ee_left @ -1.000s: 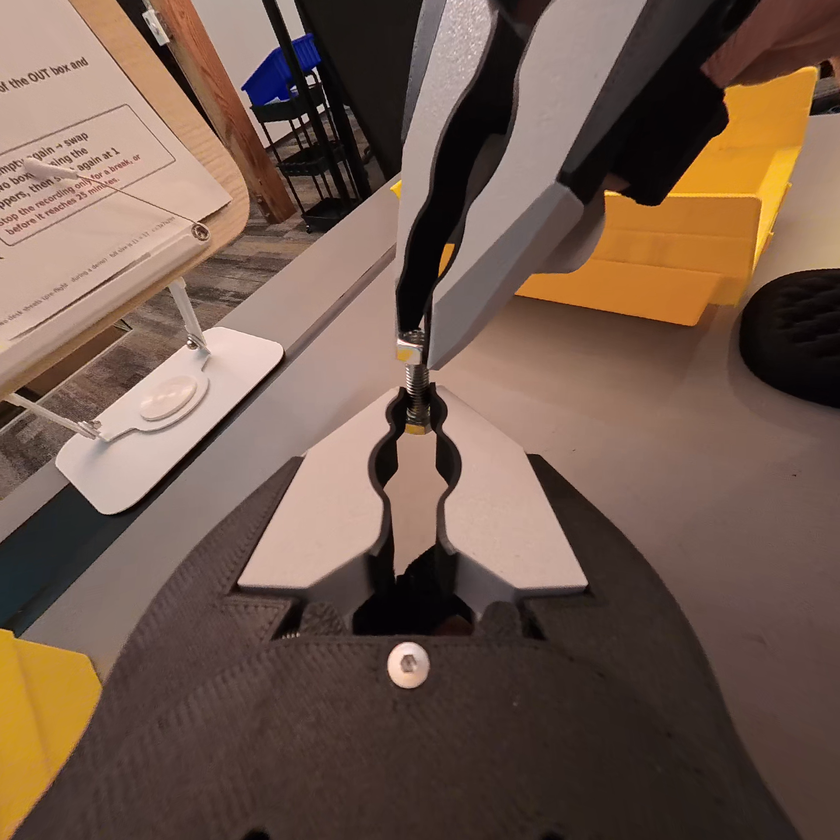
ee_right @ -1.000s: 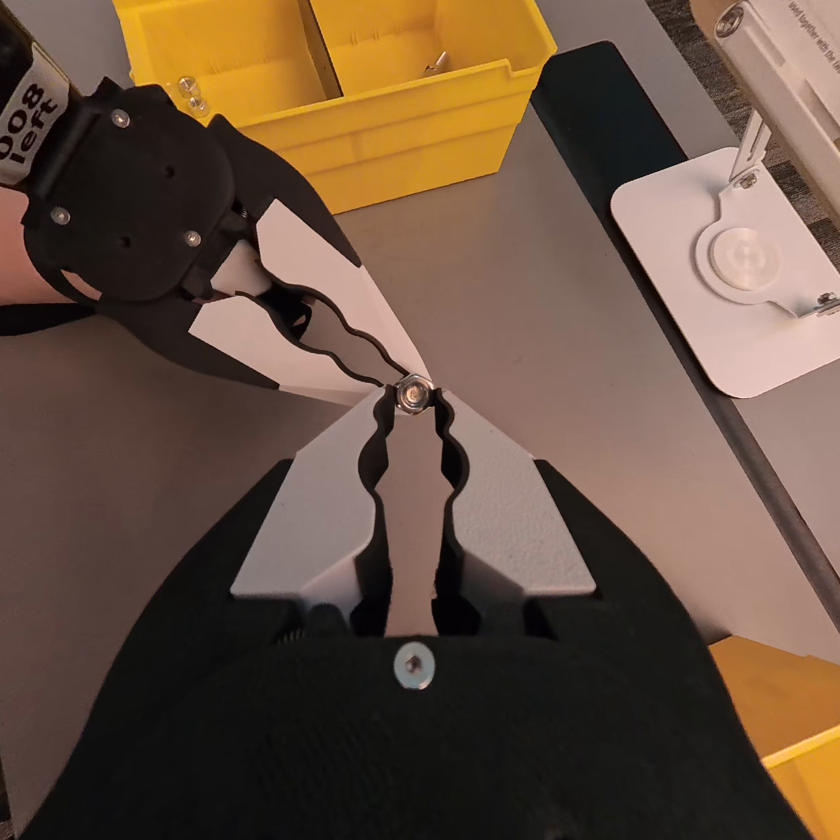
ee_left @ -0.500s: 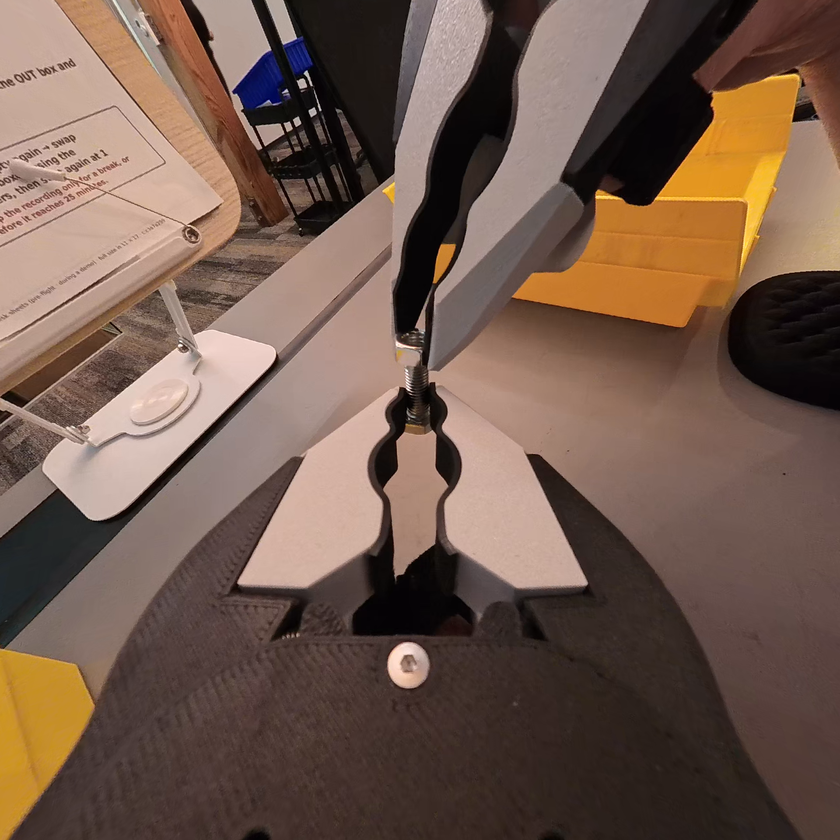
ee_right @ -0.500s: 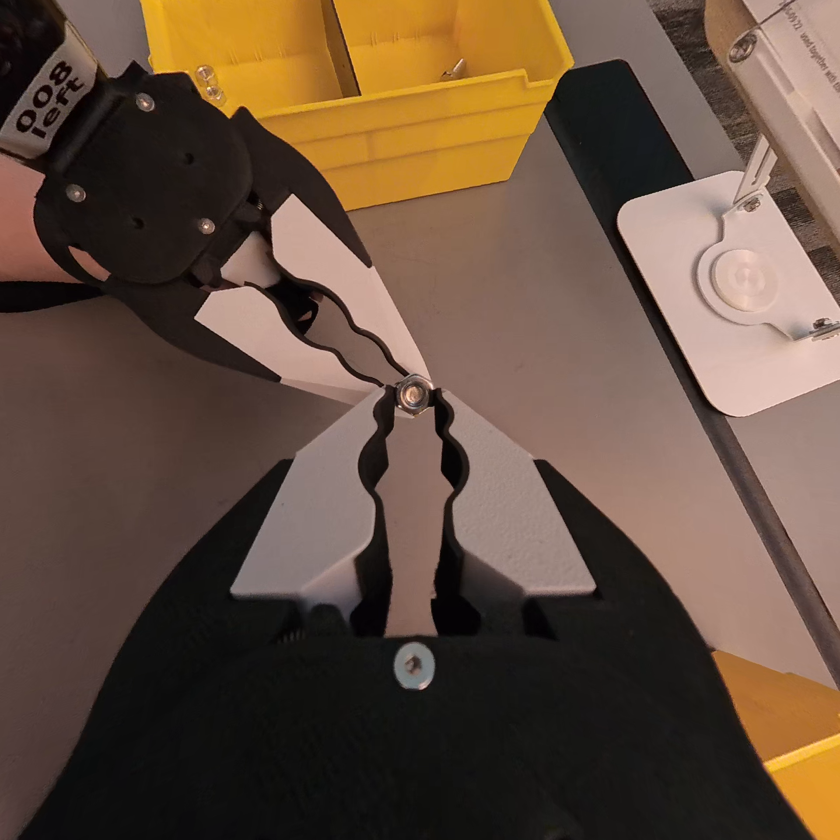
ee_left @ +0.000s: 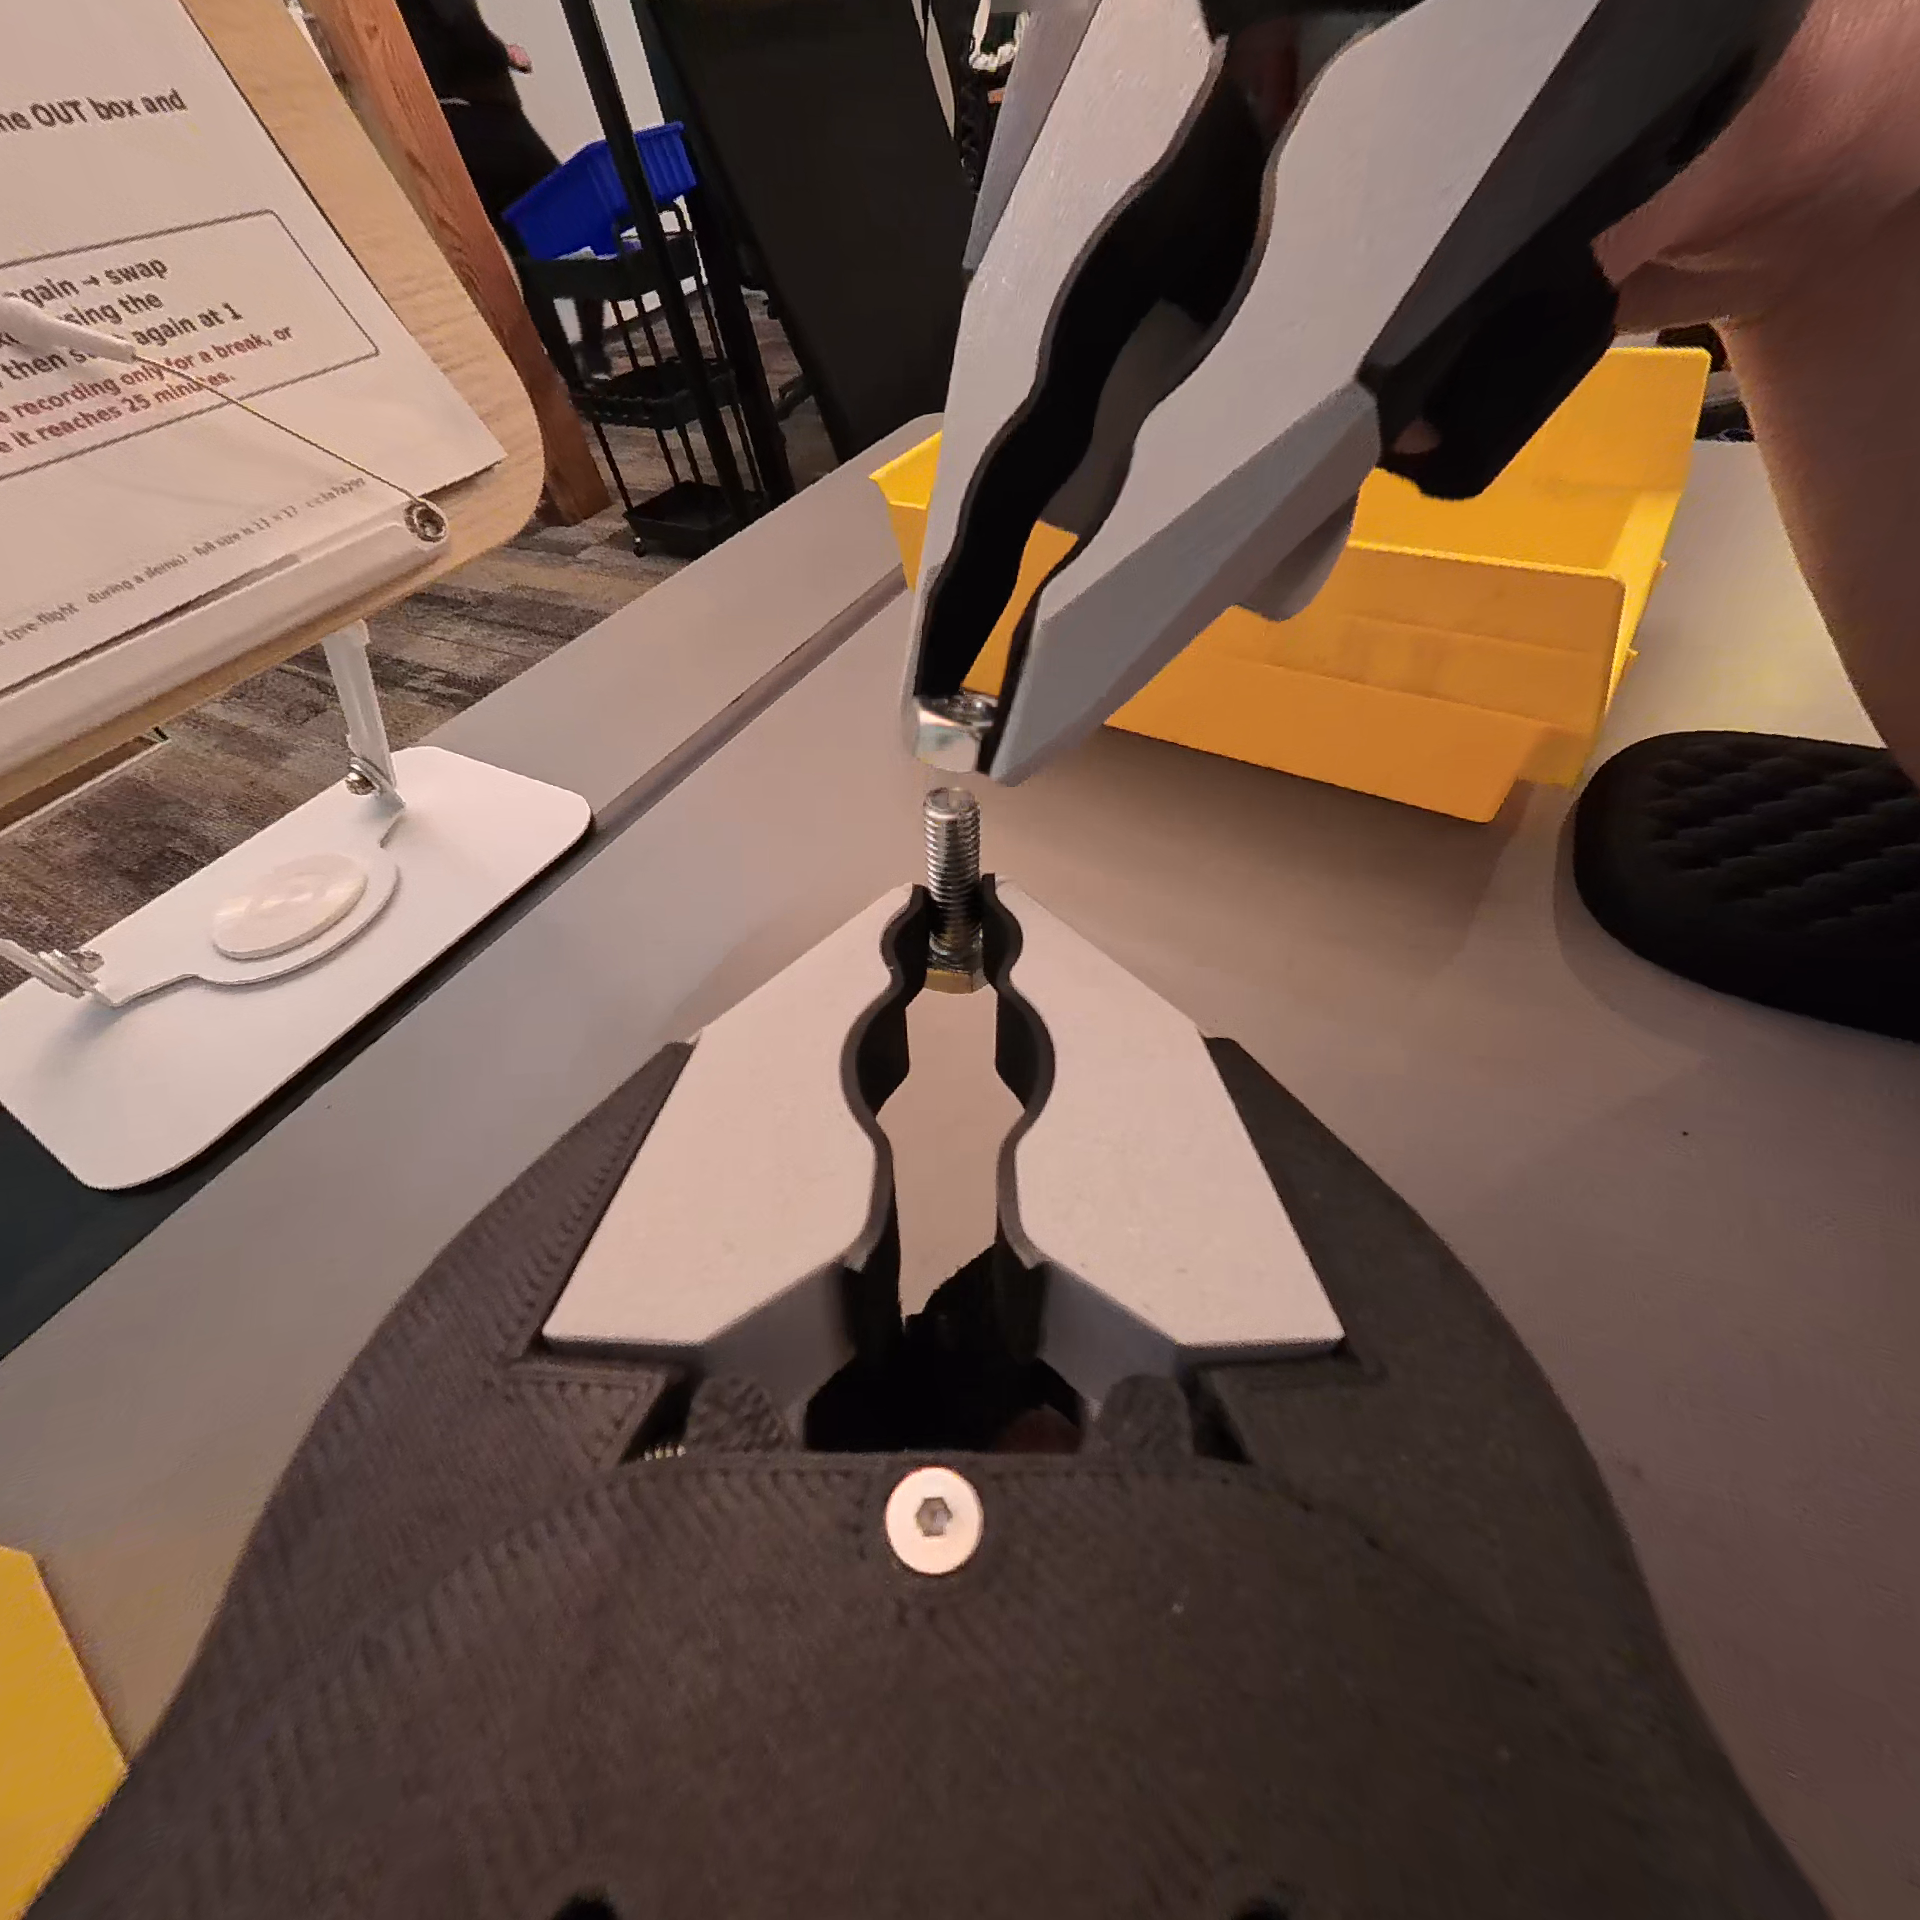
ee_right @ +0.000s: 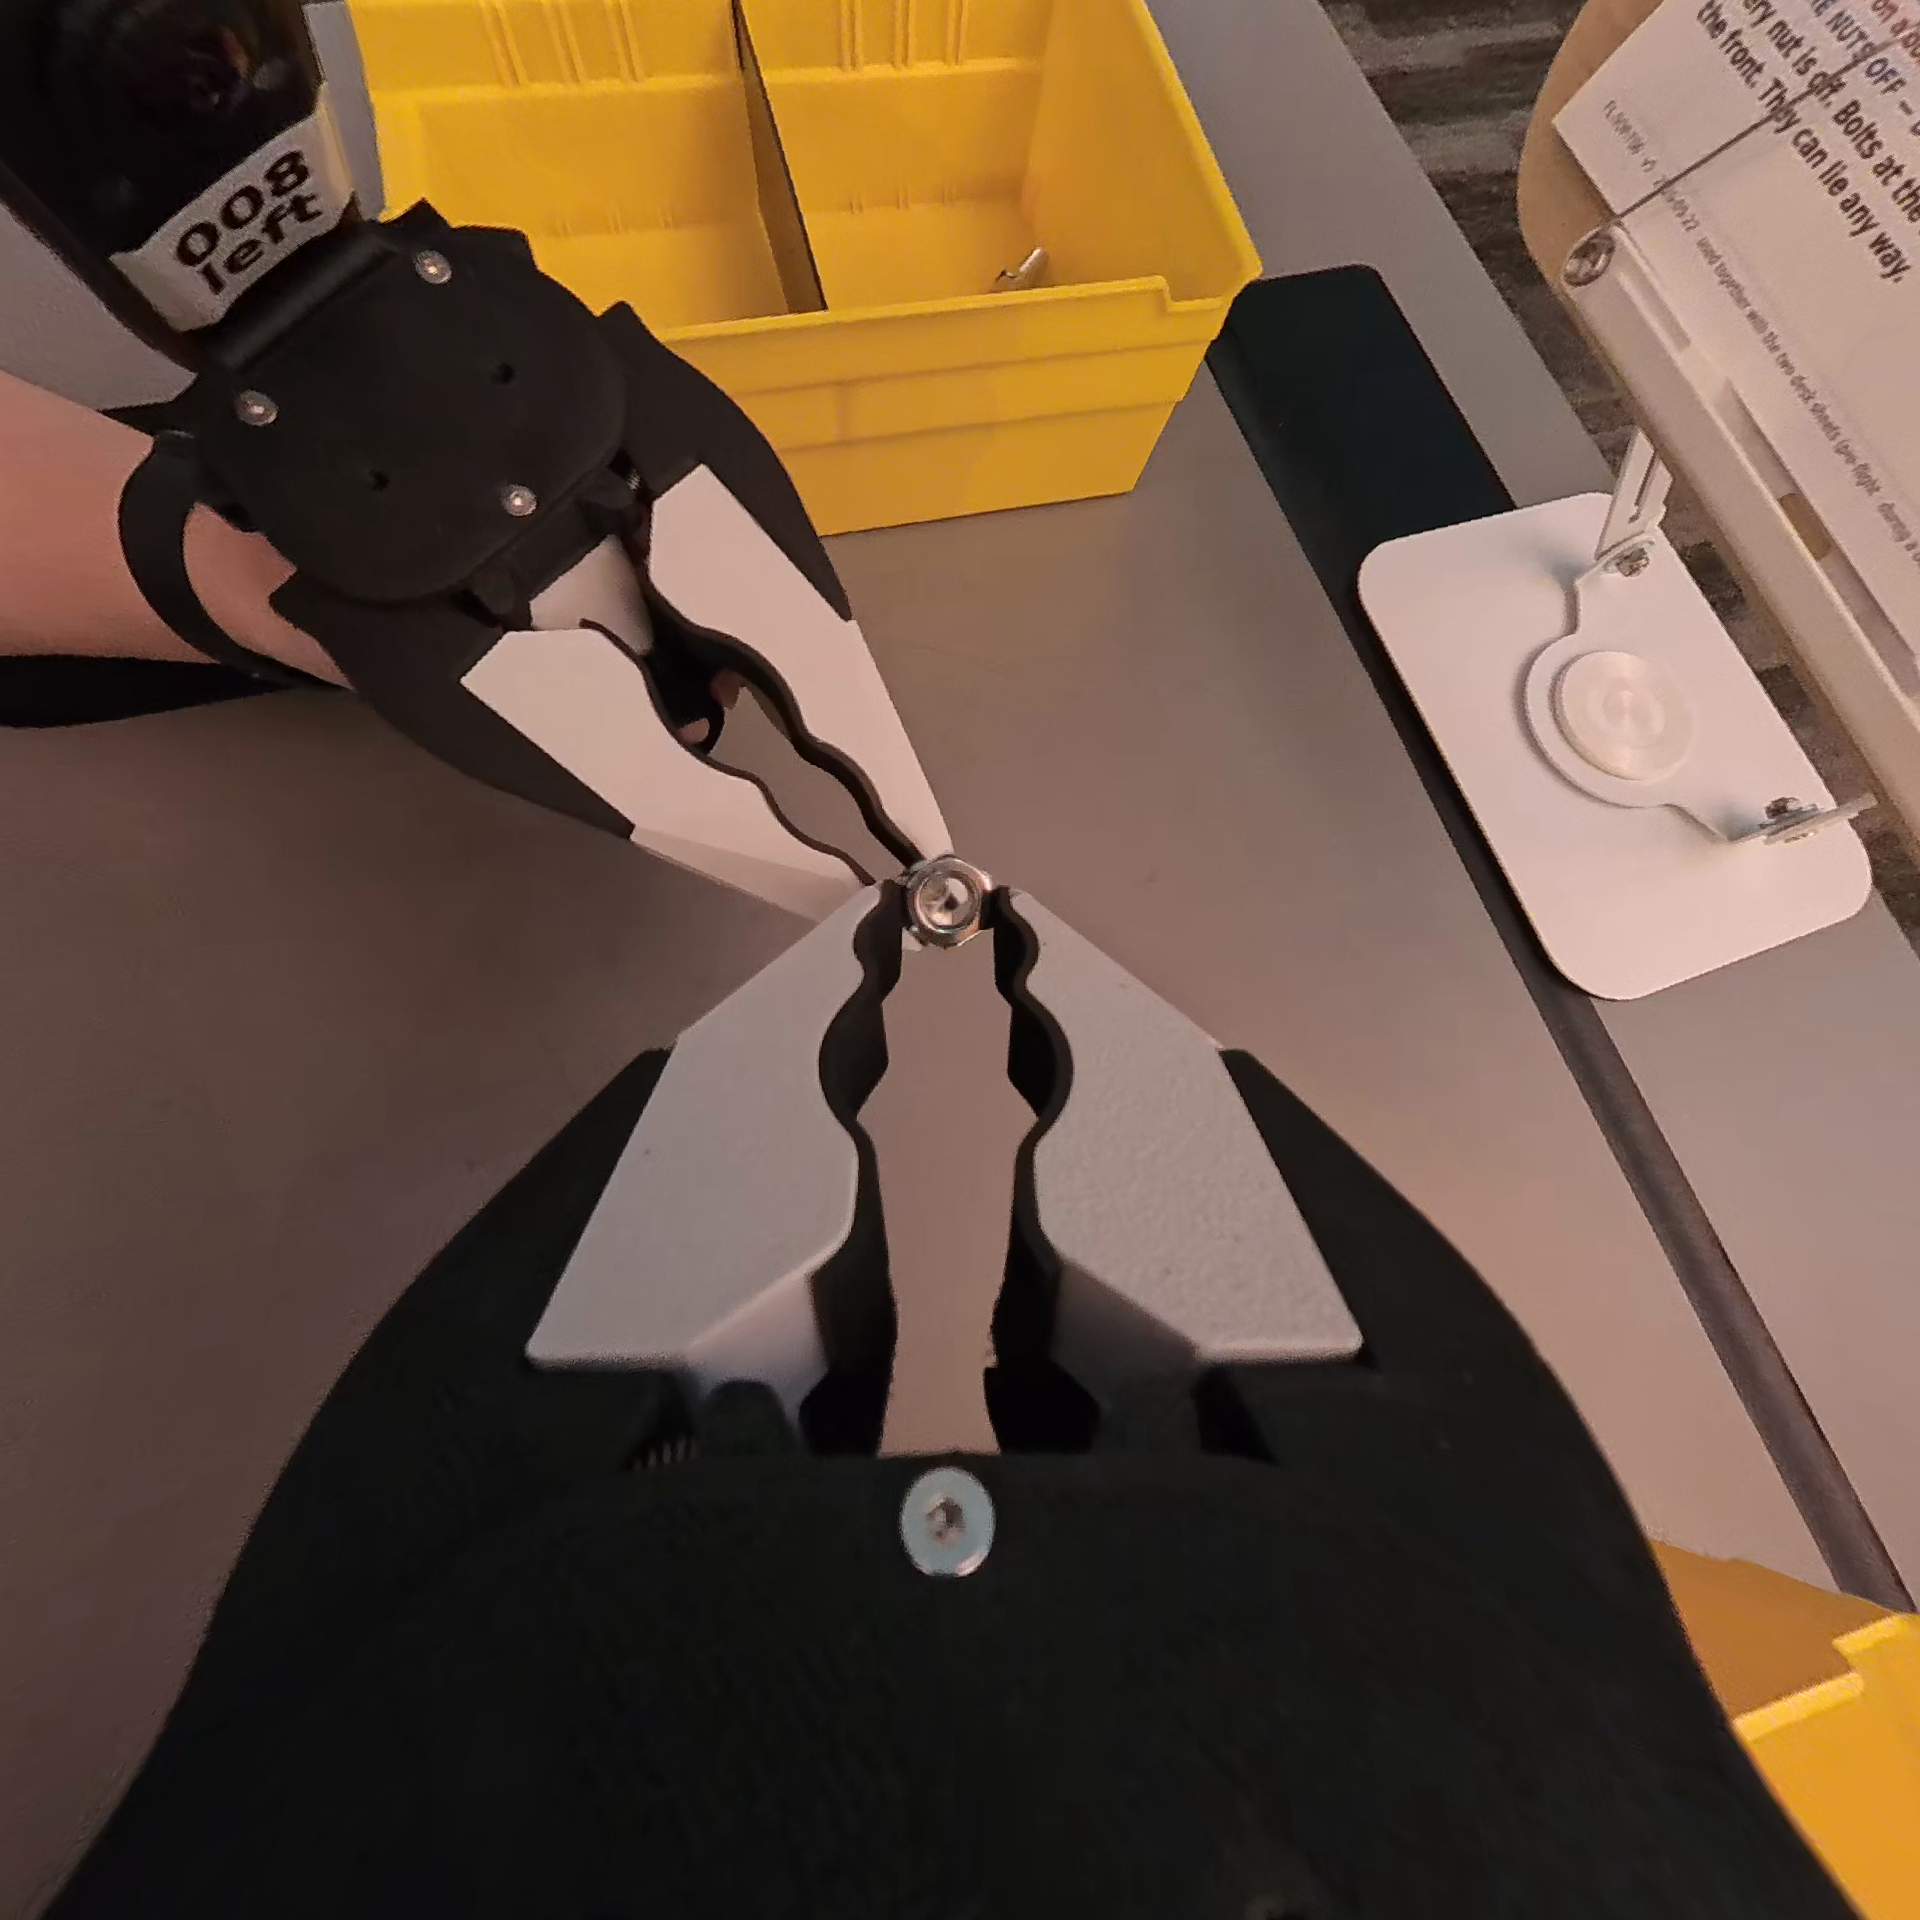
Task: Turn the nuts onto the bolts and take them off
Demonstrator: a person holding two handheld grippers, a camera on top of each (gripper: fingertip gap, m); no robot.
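My left gripper [ee_left: 954,935] is shut on a steel bolt [ee_left: 952,862] near its head, with the threaded end pointing up. My right gripper [ee_left: 961,727] comes down from above and is shut on a silver hex nut [ee_left: 951,727]. The nut hangs just above the bolt's tip with a small gap between them. In the right wrist view my right gripper [ee_right: 940,914] holds the nut [ee_right: 940,914] end-on, the bolt's tip shows through its hole, and the left gripper [ee_right: 883,862] reaches in from the upper left.
A yellow divided bin [ee_right: 935,312] with a small part inside stands behind the grippers. Another yellow bin [ee_left: 1455,623] lies beyond them in the left wrist view. A white stand base [ee_left: 260,935] with a paper board sits at the table edge. A black pad [ee_left: 1766,883] lies right. Only a small space, under 4 cm, lies between the two pairs of fingers.
The nut sat on the bolt's threaded end before. Now the right gripper has lifted it clear, and a gap shows between nut and bolt tip.
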